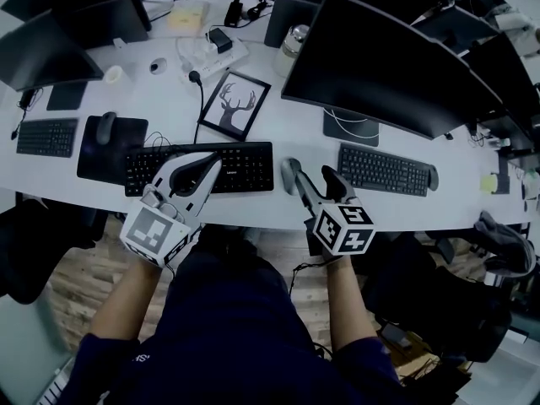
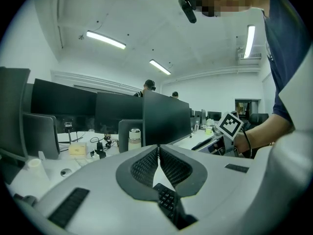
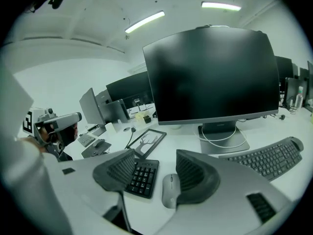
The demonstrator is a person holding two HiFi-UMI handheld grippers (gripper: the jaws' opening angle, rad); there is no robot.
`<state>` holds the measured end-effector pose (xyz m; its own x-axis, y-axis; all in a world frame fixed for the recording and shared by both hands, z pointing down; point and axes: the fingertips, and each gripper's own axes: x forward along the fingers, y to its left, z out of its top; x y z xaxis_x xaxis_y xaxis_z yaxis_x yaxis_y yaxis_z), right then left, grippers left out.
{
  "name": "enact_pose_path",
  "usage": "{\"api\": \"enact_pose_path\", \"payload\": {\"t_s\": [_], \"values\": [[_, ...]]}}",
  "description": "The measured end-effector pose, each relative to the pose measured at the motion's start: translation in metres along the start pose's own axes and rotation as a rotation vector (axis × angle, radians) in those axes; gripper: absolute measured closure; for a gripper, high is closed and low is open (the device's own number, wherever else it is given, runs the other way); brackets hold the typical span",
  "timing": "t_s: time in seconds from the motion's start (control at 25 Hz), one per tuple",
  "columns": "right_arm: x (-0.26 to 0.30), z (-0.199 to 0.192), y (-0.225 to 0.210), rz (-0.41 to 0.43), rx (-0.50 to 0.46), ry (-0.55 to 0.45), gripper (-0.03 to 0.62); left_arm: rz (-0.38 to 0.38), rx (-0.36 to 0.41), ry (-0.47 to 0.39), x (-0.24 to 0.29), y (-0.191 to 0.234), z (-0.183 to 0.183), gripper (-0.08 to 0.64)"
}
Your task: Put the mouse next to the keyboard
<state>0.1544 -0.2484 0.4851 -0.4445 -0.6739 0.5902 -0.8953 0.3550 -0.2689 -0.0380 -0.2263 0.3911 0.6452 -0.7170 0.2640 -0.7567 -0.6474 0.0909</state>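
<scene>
Right gripper [image 3: 155,169], jaws spread and empty, hangs over the grey mouse [image 3: 170,190], lying lengthwise along its aim just right of the black keyboard [image 3: 142,176], farther from the closed left gripper [image 1: 213,169].

We see dim, cool, bluish pictures, ceiling strip lights [image 2: 106,39] glaring from eleven to two o'clock in both gripper views, our fisheye rims bent and black-cornered, nearest surfaces soft, desk [image 1: 278,209] shadows faint.

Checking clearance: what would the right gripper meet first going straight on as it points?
Likely the desk in the narrow gap between the black keyboard and the mouse; depth is unclear.
</scene>
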Motion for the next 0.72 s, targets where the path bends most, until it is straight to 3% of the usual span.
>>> {"api": "enact_pose_path", "payload": {"t_s": [0.72], "values": [[-0.038,0.042,0.032,0.14,-0.002,-0.14,0.417,0.02,0.033,-0.024,-0.008,-0.026,0.021,0.52]]}}
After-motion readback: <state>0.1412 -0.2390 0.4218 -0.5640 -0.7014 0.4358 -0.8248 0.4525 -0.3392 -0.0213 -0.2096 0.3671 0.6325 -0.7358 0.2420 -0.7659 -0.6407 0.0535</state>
